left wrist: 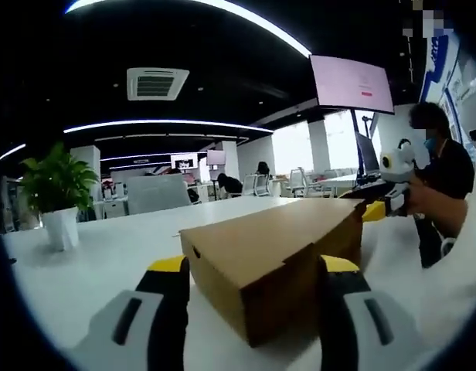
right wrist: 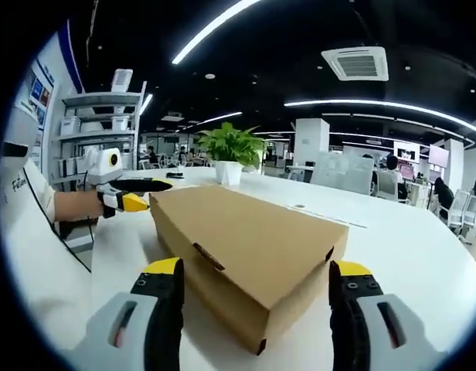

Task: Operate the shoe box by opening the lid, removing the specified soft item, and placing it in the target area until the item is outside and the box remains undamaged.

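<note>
**Closed shoe box between two open grippers on the white desk**

A brown cardboard shoe box point(left wrist: 273, 267) sits flat on a white desk point(left wrist: 107, 263), its lid down and closed. In the left gripper view, the left gripper point(left wrist: 253, 309) faces one short end of the box, its two yellow-tipped fingers point(left wrist: 167, 297) spread wide apart, one on each side of the box's near corner; whether they touch the cardboard cannot be told. At the far end of the box, the right gripper point(left wrist: 381, 202) comes in from the right, held by a person's hand point(left wrist: 431, 207).

In the right gripper view, the box point(right wrist: 253, 247) lies with its opposite end nearest, and the right gripper point(right wrist: 253, 309) likewise has its fingers point(right wrist: 348, 309) open, straddling that end. The left gripper point(right wrist: 134, 197) shows at the far left corner of the box.

A potted green plant point(left wrist: 56, 193) in a white pot stands farther back on the desk, well apart from the box. Beyond are office chairs, a hanging screen point(left wrist: 352, 83) and a shelf unit point(right wrist: 99, 131).
</note>
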Action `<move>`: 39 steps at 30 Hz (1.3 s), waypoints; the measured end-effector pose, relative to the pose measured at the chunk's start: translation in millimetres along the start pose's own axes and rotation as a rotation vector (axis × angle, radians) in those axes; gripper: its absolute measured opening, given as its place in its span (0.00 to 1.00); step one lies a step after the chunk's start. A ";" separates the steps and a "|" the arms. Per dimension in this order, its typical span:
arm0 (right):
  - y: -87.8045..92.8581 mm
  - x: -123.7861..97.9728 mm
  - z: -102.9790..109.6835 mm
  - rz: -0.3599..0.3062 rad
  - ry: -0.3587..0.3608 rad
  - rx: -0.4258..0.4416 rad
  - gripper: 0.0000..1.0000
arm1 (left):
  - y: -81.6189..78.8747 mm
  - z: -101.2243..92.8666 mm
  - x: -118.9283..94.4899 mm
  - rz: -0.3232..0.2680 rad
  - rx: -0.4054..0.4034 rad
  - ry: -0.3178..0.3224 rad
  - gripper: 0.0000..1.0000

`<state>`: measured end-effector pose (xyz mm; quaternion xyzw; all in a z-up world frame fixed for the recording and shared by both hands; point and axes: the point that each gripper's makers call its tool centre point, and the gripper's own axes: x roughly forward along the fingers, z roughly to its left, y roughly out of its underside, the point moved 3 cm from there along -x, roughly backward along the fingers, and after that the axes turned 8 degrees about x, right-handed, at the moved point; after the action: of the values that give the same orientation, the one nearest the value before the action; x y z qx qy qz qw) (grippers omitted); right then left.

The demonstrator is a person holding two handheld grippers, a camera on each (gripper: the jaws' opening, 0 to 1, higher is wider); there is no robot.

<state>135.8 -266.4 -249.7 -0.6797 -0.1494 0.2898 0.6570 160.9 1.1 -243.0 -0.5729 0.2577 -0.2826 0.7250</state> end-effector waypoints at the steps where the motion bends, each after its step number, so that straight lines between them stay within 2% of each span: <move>1: -1.9 -1.2 0.7 -0.002 0.001 -0.014 0.79 | -1.8 -0.7 -1.3 -0.002 -0.010 0.010 0.65; 2: -3.6 -2.2 1.4 -0.005 -0.001 -0.029 0.79 | -3.9 -6.5 -3.7 0.000 -0.017 0.054 0.59; 3: -4.4 -3.1 2.0 -0.003 -0.006 -0.045 0.80 | -5.2 -5.0 -5.9 0.005 -0.021 0.047 0.54; 5: -4.1 -6.1 2.9 0.016 -0.026 -0.097 0.79 | -9.9 -4.0 -9.1 0.000 -0.022 0.048 0.62; 6: -7.1 -7.8 3.1 0.002 -0.027 -0.133 0.79 | -13.6 -5.1 -11.5 -0.013 -0.027 0.058 0.66; 7: -12.8 -11.0 5.4 -0.032 -0.033 -0.188 0.79 | -18.7 -6.3 -13.0 -0.037 0.022 0.073 0.65; 8: -16.7 -14.8 8.8 -0.055 -0.043 -0.246 0.79 | -19.4 -5.3 -14.1 -0.032 0.106 0.068 0.63; 9: -18.8 -16.8 10.8 -0.068 -0.052 -0.266 0.78 | -20.4 -3.6 -15.2 -0.030 0.177 0.053 0.62; 10: -20.7 -19.5 14.1 -0.087 -0.067 -0.256 0.78 | -21.4 -2.3 -15.7 -0.026 0.310 0.042 0.61; 12: -25.6 -22.3 17.1 -0.123 -0.081 -0.274 0.74 | -22.3 -10.0 -15.6 -0.033 0.383 0.100 0.62; 14: -33.1 -24.8 23.3 -0.191 -0.104 -0.332 0.72 | -26.7 -17.5 -16.3 -0.051 0.456 0.138 0.67; 16: -32.0 -25.5 27.2 -0.178 -0.117 -0.339 0.72 | -28.6 -18.5 -16.4 -0.035 0.451 0.131 0.73; 18: -32.1 -24.3 29.1 -0.162 -0.112 -0.390 0.71 | -27.6 -19.1 -16.7 -0.001 0.424 0.136 0.69; 20: -32.1 -23.4 31.6 -0.148 -0.104 -0.455 0.69 | -28.2 -18.7 -17.1 0.000 0.429 0.127 0.68; 21: -30.7 -22.6 34.8 -0.131 -0.113 -0.483 0.70 | -29.6 -14.8 -17.7 0.002 0.450 0.096 0.68; 25: -31.4 -21.7 39.7 -0.120 -0.120 -0.503 0.72 | -32.4 -12.4 -18.9 -0.001 0.490 0.071 0.70; 28: -37.5 -24.6 46.8 -0.159 -0.128 -0.541 0.68 | -35.2 -14.1 -19.9 -0.002 0.582 0.078 0.69; 30: -39.7 -25.7 52.4 -0.166 -0.134 -0.557 0.67 | -37.7 -16.0 -20.2 -0.003 0.585 0.068 0.68; 32: -40.1 -25.3 53.6 -0.154 -0.121 -0.587 0.67 | -40.1 -18.7 -20.1 -0.015 0.585 0.079 0.67; 34: -39.4 -25.3 54.6 -0.138 -0.113 -0.630 0.63 | -41.7 -19.9 -19.6 -0.006 0.620 0.068 0.68; 36: -39.7 -25.6 53.5 -0.123 -0.086 -0.643 0.60 | -45.0 -15.7 -20.6 0.002 0.680 0.029 0.67; 39: -41.2 -27.0 55.2 -0.120 -0.079 -0.640 0.61 | -47.5 -15.7 -22.7 -0.016 0.687 0.023 0.63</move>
<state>89.2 -233.8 -202.3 -0.8300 -0.2980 0.2148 0.4196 128.5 -2.4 -198.8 -0.2938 0.1512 -0.3650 0.8704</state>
